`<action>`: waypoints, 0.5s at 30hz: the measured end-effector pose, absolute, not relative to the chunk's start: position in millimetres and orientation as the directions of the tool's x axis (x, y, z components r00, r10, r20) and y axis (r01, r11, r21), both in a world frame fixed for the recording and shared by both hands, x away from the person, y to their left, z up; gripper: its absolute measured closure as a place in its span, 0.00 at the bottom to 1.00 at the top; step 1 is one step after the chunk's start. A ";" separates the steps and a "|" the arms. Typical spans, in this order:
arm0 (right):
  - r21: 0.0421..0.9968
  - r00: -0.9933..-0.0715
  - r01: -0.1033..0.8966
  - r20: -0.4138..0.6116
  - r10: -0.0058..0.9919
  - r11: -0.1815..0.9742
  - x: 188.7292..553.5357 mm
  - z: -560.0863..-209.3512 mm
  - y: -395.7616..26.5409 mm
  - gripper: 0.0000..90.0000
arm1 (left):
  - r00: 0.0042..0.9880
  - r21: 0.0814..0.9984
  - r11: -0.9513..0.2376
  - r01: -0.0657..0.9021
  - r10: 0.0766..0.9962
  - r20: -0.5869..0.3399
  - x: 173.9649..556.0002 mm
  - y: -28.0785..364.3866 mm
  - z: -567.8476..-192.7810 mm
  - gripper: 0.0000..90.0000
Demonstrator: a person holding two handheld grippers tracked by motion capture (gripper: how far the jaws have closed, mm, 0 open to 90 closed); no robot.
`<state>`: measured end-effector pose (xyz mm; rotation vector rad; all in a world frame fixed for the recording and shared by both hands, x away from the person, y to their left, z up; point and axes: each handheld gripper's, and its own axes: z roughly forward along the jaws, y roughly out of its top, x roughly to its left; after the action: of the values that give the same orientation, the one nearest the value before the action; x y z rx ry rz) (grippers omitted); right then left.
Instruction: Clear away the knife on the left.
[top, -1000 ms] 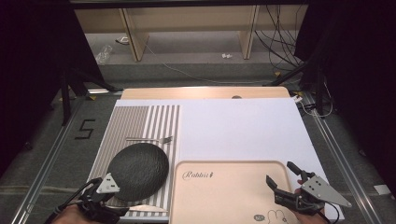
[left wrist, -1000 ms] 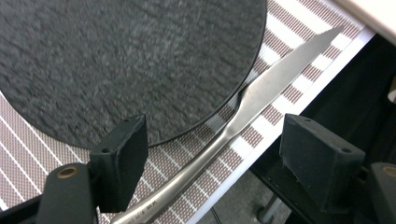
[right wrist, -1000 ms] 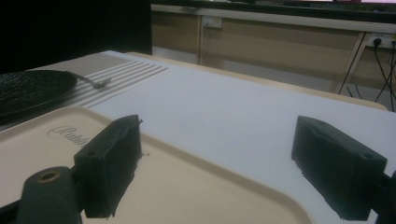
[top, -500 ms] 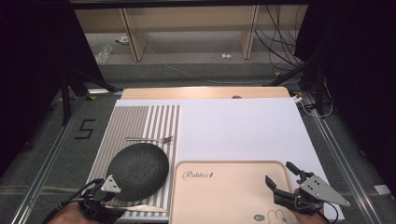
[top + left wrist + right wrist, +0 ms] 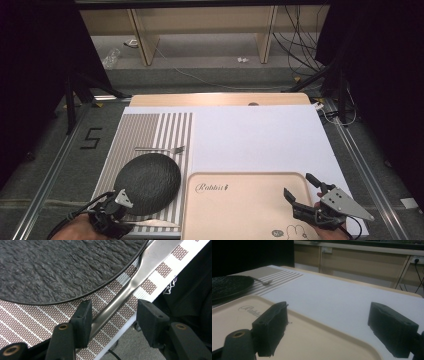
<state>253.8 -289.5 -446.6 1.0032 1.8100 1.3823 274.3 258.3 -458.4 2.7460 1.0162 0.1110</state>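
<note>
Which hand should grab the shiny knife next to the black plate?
Probably the left. The left gripper is open with its jaws on either side of the knife handle, beside the plate. The right gripper is open over the far corner of the tray.

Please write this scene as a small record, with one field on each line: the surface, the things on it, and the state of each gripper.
surface: table under a white sheet, striped placemat at its left
plate: dark round plate on the placemat
fork: fork on the placemat beyond the plate
utensil: metal handle beside the plate's near rim
tray: beige tray, nothing in it
left gripper: left gripper open, jaws either side of the metal handle
right gripper: right gripper open over the tray's right end
</note>
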 end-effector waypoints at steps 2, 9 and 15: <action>0.970 -0.503 0.188 -0.042 0.863 0.157 253.8 -446.8 -289.4 0.19 | 0.763 0.215 -0.745 0.632 0.646 -0.003 276.0 257.4 -459.2 0.53; 0.968 -0.505 0.191 -0.043 0.862 0.160 254.0 -446.8 -289.3 0.19 | 0.793 0.166 -0.784 0.598 0.609 0.022 279.5 250.0 -461.6 0.60; 0.968 -0.505 0.191 -0.046 0.862 0.164 254.8 -447.3 -289.5 0.19 | 0.822 0.131 -0.818 0.560 0.568 0.032 281.8 243.6 -460.8 0.66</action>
<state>254.8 -289.5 -447.3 0.9990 1.8191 1.3740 281.8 243.6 -460.8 2.8876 0.8966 0.1058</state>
